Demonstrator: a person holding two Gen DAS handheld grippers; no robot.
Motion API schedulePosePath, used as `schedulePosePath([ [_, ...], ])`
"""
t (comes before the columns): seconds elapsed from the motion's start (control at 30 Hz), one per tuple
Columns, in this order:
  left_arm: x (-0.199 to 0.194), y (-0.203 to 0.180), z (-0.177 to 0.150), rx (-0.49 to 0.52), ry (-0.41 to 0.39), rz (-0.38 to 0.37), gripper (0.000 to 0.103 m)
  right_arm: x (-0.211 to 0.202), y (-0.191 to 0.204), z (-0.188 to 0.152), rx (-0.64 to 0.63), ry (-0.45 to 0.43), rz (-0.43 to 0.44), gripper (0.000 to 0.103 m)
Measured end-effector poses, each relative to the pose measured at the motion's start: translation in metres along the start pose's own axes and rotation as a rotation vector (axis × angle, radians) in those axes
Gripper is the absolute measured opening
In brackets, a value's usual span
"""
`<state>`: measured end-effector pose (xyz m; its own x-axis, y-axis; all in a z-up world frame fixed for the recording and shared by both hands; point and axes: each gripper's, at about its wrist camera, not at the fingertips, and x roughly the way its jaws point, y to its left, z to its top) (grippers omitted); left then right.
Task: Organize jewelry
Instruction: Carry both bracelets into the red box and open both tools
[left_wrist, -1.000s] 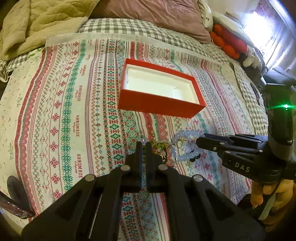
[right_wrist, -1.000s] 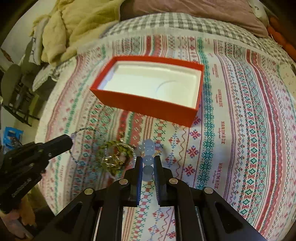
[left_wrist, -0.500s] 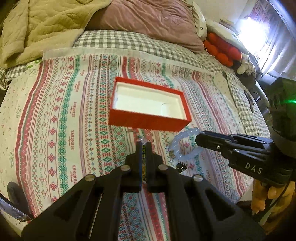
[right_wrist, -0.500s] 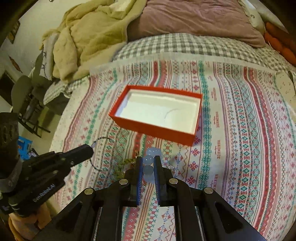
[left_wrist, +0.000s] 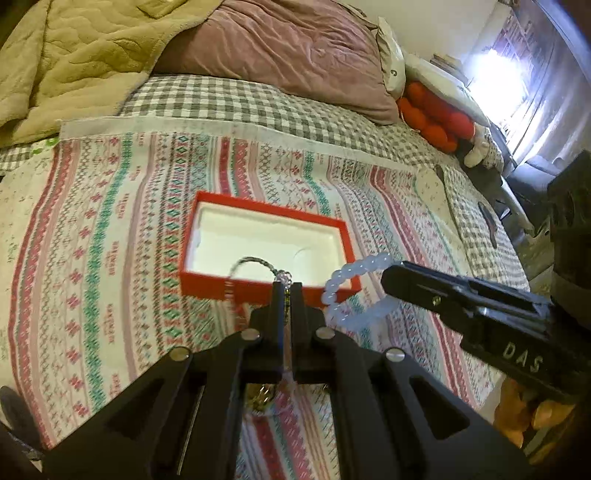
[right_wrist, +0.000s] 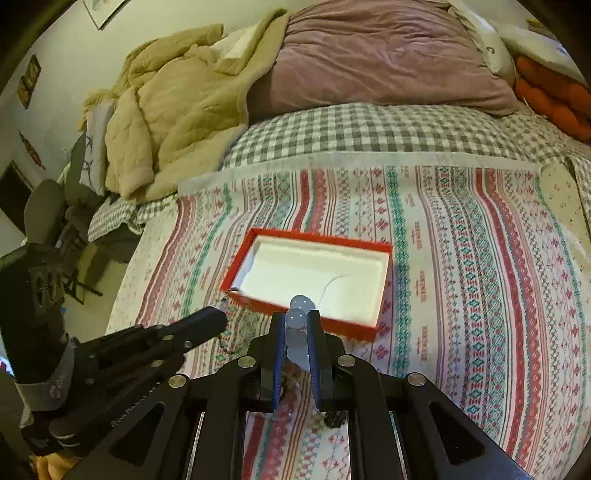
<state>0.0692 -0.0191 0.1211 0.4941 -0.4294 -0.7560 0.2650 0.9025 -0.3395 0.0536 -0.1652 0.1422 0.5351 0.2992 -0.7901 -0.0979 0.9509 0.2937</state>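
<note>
**Box ahead of both loads**

Left view: my left gripper (left_wrist: 285, 295) has its fingers pinched on a thin dark chain bracelet (left_wrist: 255, 263), whose loop hangs over the near wall of the red box (left_wrist: 258, 286). My right gripper (left_wrist: 397, 275) reaches in from the box's right, holding a white bead bracelet (left_wrist: 351, 275).

Right view: those fingers grip the beads (right_wrist: 297, 325) just short of the box's near wall (right_wrist: 314, 321), long side crosswise. Only here does the tray floor show bare.

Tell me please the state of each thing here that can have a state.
Box: open, no lid, nothing inside.
Bead bracelet: held, lifted off the cloth.
Chain bracelet: held, lifted, blurred.
Left gripper: jaws shut on the chain bracelet.
Right gripper: jaws shut on the bead bracelet.
</note>
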Motion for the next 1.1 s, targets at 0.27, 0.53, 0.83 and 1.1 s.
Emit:
schedulePosePath([
  [0.27,0.029,-0.004,0.024,-0.045,-0.049,-0.094,0.003,0.002,-0.010,0.011,0.003,-0.045,-0.034,0.012],
  [0.53,0.059,0.026,0.028,-0.148,-0.052,-0.080,0.004,0.016,-0.013,0.025,0.024,-0.062,-0.028,0.012],
  [0.83,0.047,0.048,0.031,-0.172,-0.079,0.003,0.004,0.046,-0.003,0.033,0.036,-0.032,0.026,0.012],
  [1.1,0.057,0.055,0.025,-0.153,-0.034,0.061,0.004,0.070,-0.030,0.029,0.089,0.024,-0.036,0.012],
])
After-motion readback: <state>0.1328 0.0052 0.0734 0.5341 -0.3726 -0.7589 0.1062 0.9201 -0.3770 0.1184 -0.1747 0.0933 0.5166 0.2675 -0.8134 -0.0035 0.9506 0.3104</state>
